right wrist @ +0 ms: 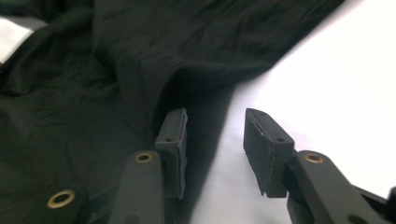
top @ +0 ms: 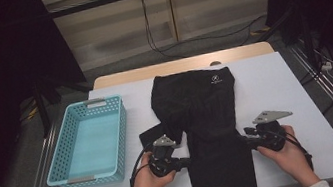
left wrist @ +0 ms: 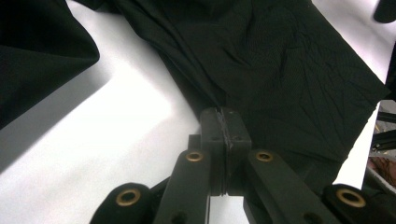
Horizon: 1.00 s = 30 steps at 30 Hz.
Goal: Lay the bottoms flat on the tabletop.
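- Shorts (top: 204, 118), black, lie flat on the white worktop (top: 275, 86), just right of the blue basket (top: 88, 141), which serves as landmark here; seen from the high view, their waistband end points away from the person. A loose flap juts toward the basket at the shorts' left edge.
- Same view: the left gripper (top: 181, 162) sits at the shorts' basket-side edge, the right gripper (top: 247, 137) at the edge away from the basket. A small white logo (top: 216, 80) marks the far end of the shorts; its lettering is too small to read.
- Left gripper view: the left gripper (left wrist: 226, 127) has its fingers clenched together right at the shorts' (left wrist: 280, 65) hem; a thin fold of cloth seems pinched between them, though I cannot be sure.
- Right gripper view: the right gripper (right wrist: 215, 135) is released, one finger over the shorts' (right wrist: 93, 70) edge, the other over bare worktop, with nothing gripped.
- To fold well, I judge the right fingers should slide under the hem and bite before either hand lifts, with both grips level so the cloth rises evenly.
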Each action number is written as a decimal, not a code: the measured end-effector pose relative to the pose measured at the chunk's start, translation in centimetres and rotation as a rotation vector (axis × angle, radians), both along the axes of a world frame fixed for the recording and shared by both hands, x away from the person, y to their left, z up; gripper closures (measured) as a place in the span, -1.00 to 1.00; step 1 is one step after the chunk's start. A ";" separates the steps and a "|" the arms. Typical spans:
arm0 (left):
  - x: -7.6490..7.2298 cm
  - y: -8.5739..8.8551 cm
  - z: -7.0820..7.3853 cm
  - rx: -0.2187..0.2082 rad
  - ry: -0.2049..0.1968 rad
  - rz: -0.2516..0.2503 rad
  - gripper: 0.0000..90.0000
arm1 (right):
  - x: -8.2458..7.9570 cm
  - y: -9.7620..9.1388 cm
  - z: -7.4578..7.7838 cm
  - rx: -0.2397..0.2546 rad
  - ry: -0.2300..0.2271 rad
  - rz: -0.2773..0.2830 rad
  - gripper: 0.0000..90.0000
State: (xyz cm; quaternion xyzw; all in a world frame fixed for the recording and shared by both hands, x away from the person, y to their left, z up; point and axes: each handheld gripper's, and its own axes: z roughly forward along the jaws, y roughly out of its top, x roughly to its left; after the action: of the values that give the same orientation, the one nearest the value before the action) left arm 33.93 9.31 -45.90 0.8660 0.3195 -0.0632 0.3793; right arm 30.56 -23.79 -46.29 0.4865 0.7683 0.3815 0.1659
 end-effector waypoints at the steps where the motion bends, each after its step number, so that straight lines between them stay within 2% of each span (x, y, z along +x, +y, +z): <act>1: 0.0 0.0 0.0 -0.005 0.001 -0.001 0.99 | 0.4 0.4 -0.4 -0.014 0.014 0.002 0.32; 2: 0.1 0.0 0.0 -0.006 0.001 -0.003 0.99 | 0.5 0.6 -0.5 -0.014 -0.008 0.001 0.34; 3: 0.1 0.1 0.0 -0.011 0.006 -0.009 0.99 | 0.6 0.9 -0.5 -0.029 -0.008 0.004 0.43; 4: 0.1 0.1 -0.1 -0.012 0.005 -0.010 0.99 | 0.7 1.2 -0.4 -0.063 -0.018 0.015 0.62; 5: 0.2 0.0 -0.1 -0.016 0.007 -0.012 0.99 | 0.8 1.2 -0.3 -0.062 -0.013 0.029 0.89; 6: 0.2 0.0 -0.1 -0.015 0.007 -0.012 0.99 | 0.9 1.2 -0.4 -0.044 -0.004 0.045 0.99; 8: 0.1 0.0 0.0 -0.017 0.005 -0.010 0.99 | 1.0 0.7 -0.4 -0.030 0.001 0.037 1.00; 9: 0.1 0.1 0.1 -0.022 0.007 -0.014 0.99 | 1.0 0.3 -0.3 -0.038 0.006 0.027 1.00; 12: 0.1 0.0 0.1 -0.041 0.018 -0.015 0.99 | 1.0 -1.4 0.0 -0.034 0.002 -0.027 1.00; 16: 0.1 -0.3 -0.1 -0.027 0.021 -0.022 0.99 | 1.2 -2.7 0.3 -0.052 -0.028 -0.096 0.86; 19: 0.1 -0.1 -0.1 -0.025 0.024 -0.013 0.99 | 1.9 -3.0 0.9 -0.028 -0.047 -0.119 0.60; 20: 0.2 0.0 -0.2 -0.030 0.030 -0.016 0.99 | 1.9 -3.0 0.9 -0.028 -0.047 -0.119 0.60; 21: 0.2 0.0 -0.2 -0.030 0.032 -0.011 0.99 | 2.3 -3.0 1.0 -0.012 -0.046 -0.123 0.50; 23: 0.2 -0.1 -0.2 -0.031 0.032 -0.016 0.99 | 3.2 -2.6 1.0 -0.004 -0.038 -0.131 0.41; 25: 0.2 -0.1 -0.3 -0.035 0.037 -0.015 0.99 | 4.3 -2.1 0.7 0.038 -0.021 -0.138 0.26; 27: 0.2 0.0 -0.3 -0.028 0.034 -0.010 0.99 | 5.4 -1.4 0.5 0.047 0.001 -0.133 0.22; 29: 0.3 0.1 -0.3 -0.031 0.036 -0.013 0.99 | 6.3 -0.9 0.1 0.036 0.021 -0.132 0.23; 30: 0.3 0.1 -0.3 -0.032 0.037 -0.011 0.99 | 6.9 -0.6 -0.2 0.004 0.042 -0.138 0.29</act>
State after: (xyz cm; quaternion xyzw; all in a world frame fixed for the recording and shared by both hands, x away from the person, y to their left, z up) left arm 34.26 9.41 -46.21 0.8602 0.3208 -0.0863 0.3870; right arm 37.49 -24.42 -46.44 0.5468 0.7353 0.3604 0.1745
